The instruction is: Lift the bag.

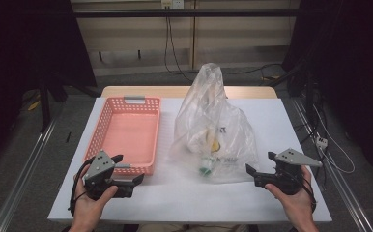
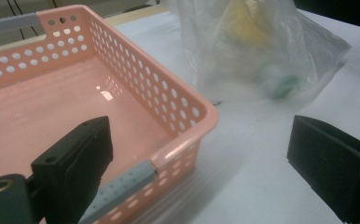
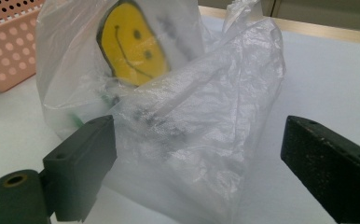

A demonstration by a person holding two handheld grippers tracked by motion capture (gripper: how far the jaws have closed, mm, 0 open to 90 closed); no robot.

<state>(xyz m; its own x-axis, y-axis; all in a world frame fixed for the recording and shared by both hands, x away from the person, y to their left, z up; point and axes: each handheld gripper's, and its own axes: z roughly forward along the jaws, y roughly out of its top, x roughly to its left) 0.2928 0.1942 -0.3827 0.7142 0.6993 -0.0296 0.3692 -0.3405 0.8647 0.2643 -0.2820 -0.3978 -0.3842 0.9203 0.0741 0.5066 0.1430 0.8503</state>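
Nearest me, both hands hold their tools low over the front of the white surface (image 1: 189,193). My left gripper (image 1: 129,170) sits at the near left, its fingers (image 2: 78,154) spread wide apart with nothing between them. They straddle the near right corner of the pink basket (image 1: 126,130): in the left gripper view one finger hangs over the basket's inside and the other over the bare surface beside it. I cannot tell whether either finger touches the rim.

My right gripper (image 1: 259,166) sits at the near right, fingers (image 3: 82,161) likewise spread and holding nothing. It points at the clear plastic bag (image 1: 213,130), which stands just in front of it. In the right gripper view the bag's crumpled near side lies between the two fingers; contact cannot be judged.

Mid-surface: the bag stands upright, just right of the basket, its gathered top rising toward the far edge. Through the film I see a yellow smiley-face item (image 3: 129,44) and something green and white (image 1: 205,166) at the bottom near side; the rest of the contents is too blurred to name.

The basket is empty, perforated walls, grey handle (image 1: 134,99) at its far end.

Beyond: floor, cables (image 1: 175,53) and a wall.
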